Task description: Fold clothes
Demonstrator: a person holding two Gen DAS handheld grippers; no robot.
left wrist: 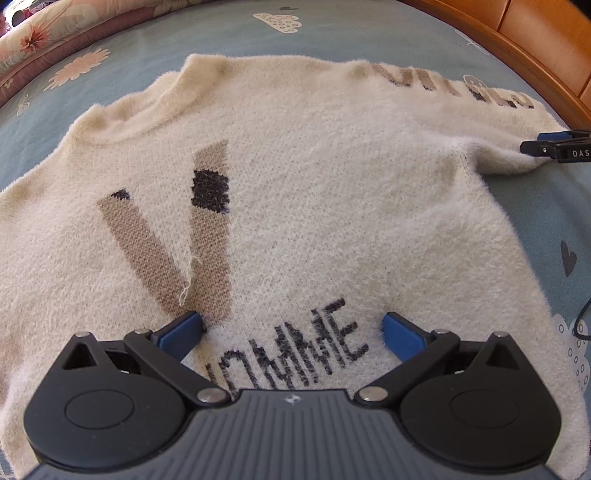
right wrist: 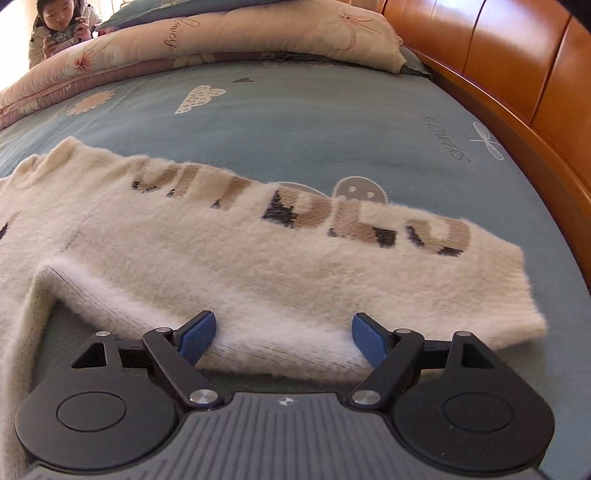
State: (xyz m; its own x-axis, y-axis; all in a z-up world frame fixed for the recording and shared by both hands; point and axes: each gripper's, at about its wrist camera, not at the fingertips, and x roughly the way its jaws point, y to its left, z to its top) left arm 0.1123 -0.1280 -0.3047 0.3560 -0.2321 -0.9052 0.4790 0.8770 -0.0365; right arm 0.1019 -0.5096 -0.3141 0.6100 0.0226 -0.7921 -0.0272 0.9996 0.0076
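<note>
A fluffy cream sweater (left wrist: 295, 192) lies spread flat on a bed (left wrist: 517, 229) covered by a blue-grey sheet printed with clouds, flowers and hearts.

The left gripper (left wrist: 291, 332) hangs low over the sweater's body, its blue-padded fingers (left wrist: 181, 332) spread wide and pinching nothing. Between the fingers runs dark knitted lettering, and just ahead of the left finger is a tan V-shaped motif with dark patches. A loose thread (left wrist: 188, 277) trails off the V. The collar lies far ahead of the fingers, to the left. Far to the right of the right finger, the sleeve (left wrist: 480, 110) stretches away.

In the right wrist view, the right gripper (right wrist: 284, 338) sits at the near edge of the sleeve (right wrist: 295, 258), fingers (right wrist: 367, 341) spread wide with the white fuzzy edge of the sleeve lying between them. The finger pads are level with the fabric; whether they touch it cannot be told. Tan and dark letters run along the sleeve ahead of the fingers, and the cuff lies beyond the right finger. From the left wrist view this gripper (left wrist: 554, 147) shows beside the sleeve.

Far ahead lie a folded floral quilt (right wrist: 184, 40) and a wooden headboard (right wrist: 517, 74) to the right. A person (right wrist: 59, 26) sits behind the quilt, far ahead of the left finger.
</note>
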